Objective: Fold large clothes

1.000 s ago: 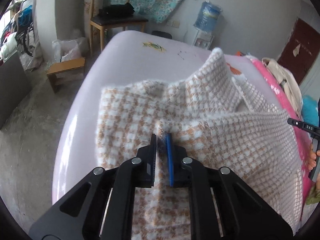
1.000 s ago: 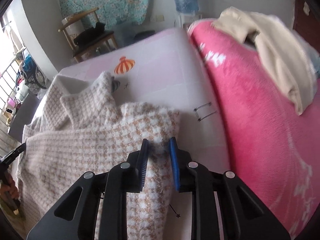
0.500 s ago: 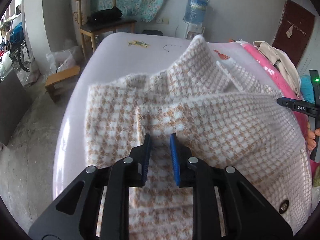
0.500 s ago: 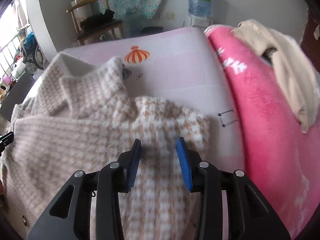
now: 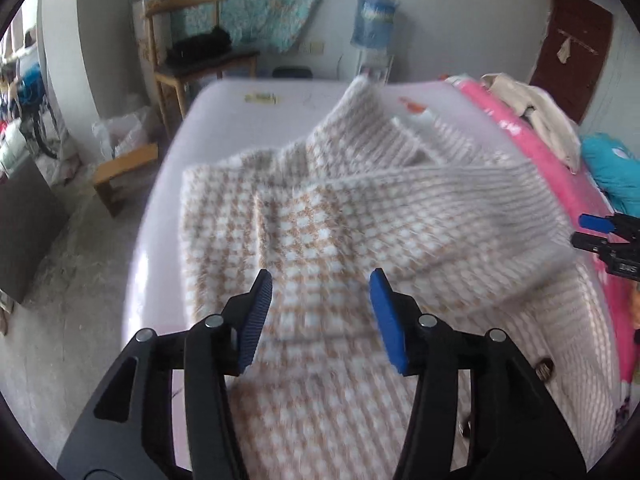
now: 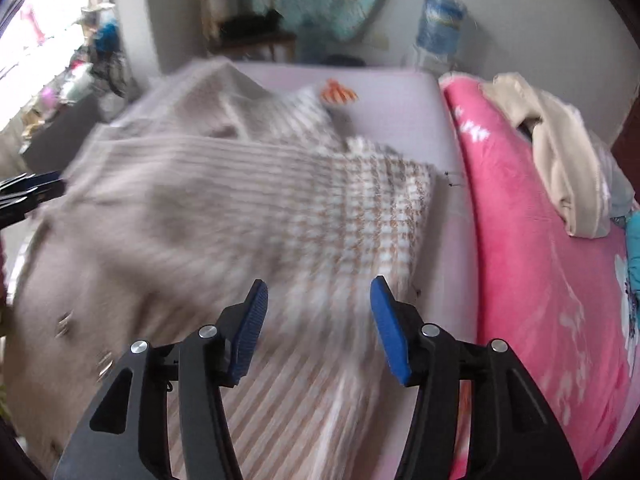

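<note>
While blur smears the sweater (image 6: 224, 208), left tool (image 5: 320, 312) & right tool (image 6: 318, 316) are opening, nothing gripped.

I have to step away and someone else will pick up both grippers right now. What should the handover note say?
Left gripper: jaws opening, nothing between the pads, poised above the checked sweater.
Right gripper: jaws opening too, holding nothing, over the sweater's other side.
Where things are: the sweater lies on the pale bed sheet, beside the pink blanket. A beige garment sits on that blanket.
Done: both sleeves look laid in across the body.
Left: probably fold the body over and smooth it; the beige garment looks unfolded.
</note>
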The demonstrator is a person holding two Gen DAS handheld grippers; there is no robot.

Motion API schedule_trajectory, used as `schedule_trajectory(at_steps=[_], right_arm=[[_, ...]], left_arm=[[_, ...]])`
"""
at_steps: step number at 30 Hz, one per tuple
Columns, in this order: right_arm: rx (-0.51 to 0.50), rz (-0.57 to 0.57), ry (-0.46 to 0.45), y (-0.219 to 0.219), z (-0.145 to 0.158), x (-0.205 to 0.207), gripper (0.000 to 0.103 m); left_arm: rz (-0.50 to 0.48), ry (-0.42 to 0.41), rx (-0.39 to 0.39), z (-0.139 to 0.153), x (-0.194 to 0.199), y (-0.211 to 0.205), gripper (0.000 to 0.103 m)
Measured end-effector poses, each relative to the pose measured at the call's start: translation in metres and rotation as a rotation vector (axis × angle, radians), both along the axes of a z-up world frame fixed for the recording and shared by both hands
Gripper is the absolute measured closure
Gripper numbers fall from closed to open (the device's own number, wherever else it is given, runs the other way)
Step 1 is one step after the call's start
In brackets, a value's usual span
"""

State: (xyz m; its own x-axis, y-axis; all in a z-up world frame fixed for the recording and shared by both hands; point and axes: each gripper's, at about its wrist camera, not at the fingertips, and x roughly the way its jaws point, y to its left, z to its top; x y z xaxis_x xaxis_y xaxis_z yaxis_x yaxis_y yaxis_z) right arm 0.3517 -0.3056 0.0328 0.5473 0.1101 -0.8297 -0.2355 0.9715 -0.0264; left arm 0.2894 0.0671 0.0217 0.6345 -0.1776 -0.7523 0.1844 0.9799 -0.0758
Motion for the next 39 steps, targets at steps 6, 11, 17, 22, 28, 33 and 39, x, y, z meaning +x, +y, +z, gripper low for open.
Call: schedule_trajectory(at_steps=[6, 11, 17, 22, 28, 33, 39], right_arm=[[0.03, 0.149, 0.025, 0.024, 0.008, -0.107, 0.051], [0.044, 0.14, 0.101, 0.043, -0.022, -0.173, 0.051], [0.015, 0.045, 0.143, 0.044, -0.047, -0.188, 0.051], [0.103, 0.054, 0.094, 0.051, -0.03, -0.208, 0.046], [-0.001, 0.043, 0.096, 0.066, -0.05, -0.216, 0.039], [-0.007, 0.082, 0.038, 0.074, -0.038, -0.234, 0.03], [-0.048, 0.098, 0.076, 0.083, -0.053, -0.239, 0.029]], left_arm=[[-0.084, 0.01, -0.021, 0.009, -0.085, -0.007, 0.048], [-0.121, 0.073, -0.006, -0.009, -0.139, -0.029, 0.037], [-0.047, 0.164, 0.093, -0.049, -0.154, -0.038, 0.036], [-0.019, 0.166, 0.055, -0.051, -0.169, -0.034, 0.033], [-0.02, 0.135, 0.207, -0.056, -0.186, -0.053, 0.031], [-0.006, 0.138, 0.21, -0.054, -0.197, -0.053, 0.029], [-0.017, 0.153, 0.19, -0.058, -0.212, -0.05, 0.026]])
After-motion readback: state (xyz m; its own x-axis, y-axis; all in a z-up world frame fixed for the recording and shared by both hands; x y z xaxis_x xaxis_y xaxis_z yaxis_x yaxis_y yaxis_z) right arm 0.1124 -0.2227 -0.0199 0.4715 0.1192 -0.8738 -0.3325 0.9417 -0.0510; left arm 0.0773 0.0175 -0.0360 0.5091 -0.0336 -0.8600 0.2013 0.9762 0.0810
